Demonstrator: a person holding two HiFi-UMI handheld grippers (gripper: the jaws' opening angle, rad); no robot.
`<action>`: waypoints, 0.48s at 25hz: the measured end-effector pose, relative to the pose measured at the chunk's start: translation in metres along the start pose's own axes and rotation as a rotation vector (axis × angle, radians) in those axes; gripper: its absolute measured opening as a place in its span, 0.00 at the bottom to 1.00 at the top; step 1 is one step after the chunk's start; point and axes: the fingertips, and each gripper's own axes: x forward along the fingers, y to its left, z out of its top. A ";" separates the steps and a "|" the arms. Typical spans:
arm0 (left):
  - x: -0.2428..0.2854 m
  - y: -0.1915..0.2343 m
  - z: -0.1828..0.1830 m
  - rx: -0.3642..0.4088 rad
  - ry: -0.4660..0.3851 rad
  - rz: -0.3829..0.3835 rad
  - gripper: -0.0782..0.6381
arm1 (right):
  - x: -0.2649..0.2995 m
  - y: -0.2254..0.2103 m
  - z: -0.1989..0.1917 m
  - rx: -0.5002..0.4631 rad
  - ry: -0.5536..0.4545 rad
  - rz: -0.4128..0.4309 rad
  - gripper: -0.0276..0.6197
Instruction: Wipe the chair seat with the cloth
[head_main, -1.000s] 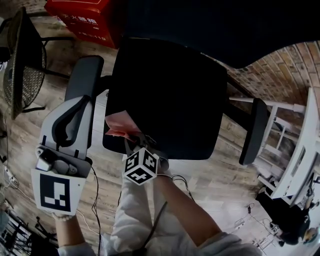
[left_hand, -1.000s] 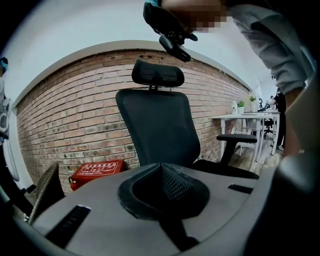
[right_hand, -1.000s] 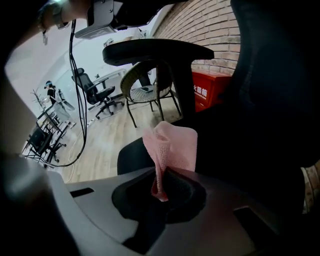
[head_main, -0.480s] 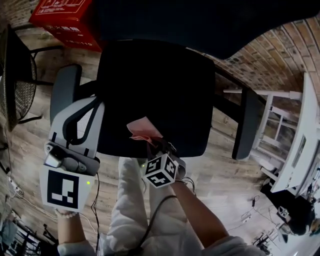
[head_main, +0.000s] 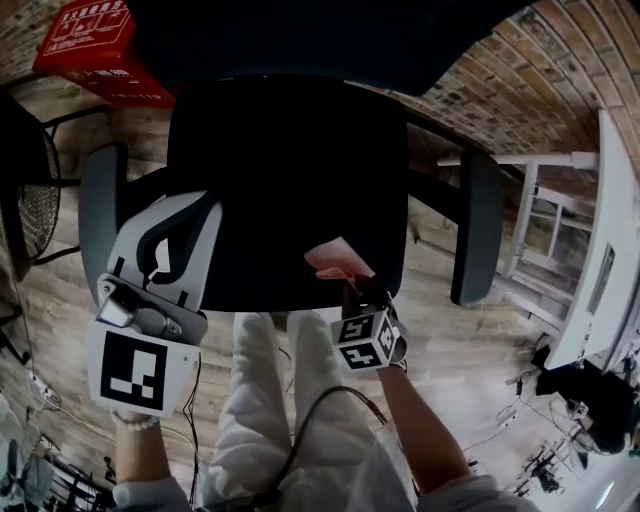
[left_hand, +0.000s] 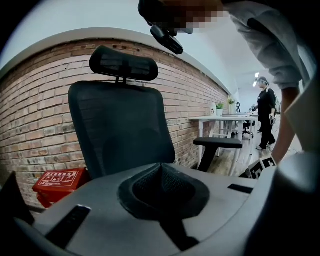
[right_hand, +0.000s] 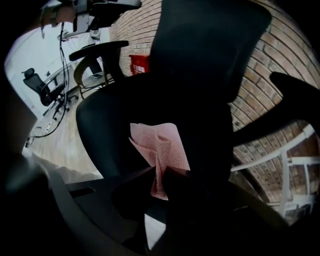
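The black office chair seat (head_main: 290, 170) fills the middle of the head view. At its front right, my right gripper (head_main: 350, 283) is shut on a crumpled pink cloth (head_main: 335, 257) that rests against the seat. In the right gripper view the cloth (right_hand: 162, 147) stands up from between the dark jaws, with the seat (right_hand: 112, 125) and backrest (right_hand: 200, 55) behind it. My left gripper (head_main: 197, 215) hangs over the seat's front left edge beside the left armrest (head_main: 100, 215), jaws together with nothing in them. Its own view looks at the backrest (left_hand: 120, 130) and headrest (left_hand: 123, 62).
A red box (head_main: 90, 45) stands on the wood floor at the back left, and a dark mesh chair (head_main: 25, 190) at the left. The right armrest (head_main: 475, 240) is near a white desk (head_main: 610, 250). Light-trousered legs (head_main: 290, 400) are at the seat's front. A person (left_hand: 264, 112) stands far off.
My right gripper has slid the pink cloth rightward along the front of the seat, from the front left to the front right. The left gripper has stayed at the left.
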 end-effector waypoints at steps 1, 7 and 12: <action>0.003 -0.004 0.001 0.001 0.002 -0.008 0.13 | -0.003 -0.010 -0.008 0.022 0.007 -0.019 0.12; 0.018 -0.025 0.008 0.042 0.000 -0.061 0.13 | -0.020 -0.059 -0.047 0.103 0.046 -0.110 0.13; 0.024 -0.031 0.016 0.065 -0.009 -0.087 0.13 | -0.025 -0.074 -0.059 0.164 0.061 -0.124 0.13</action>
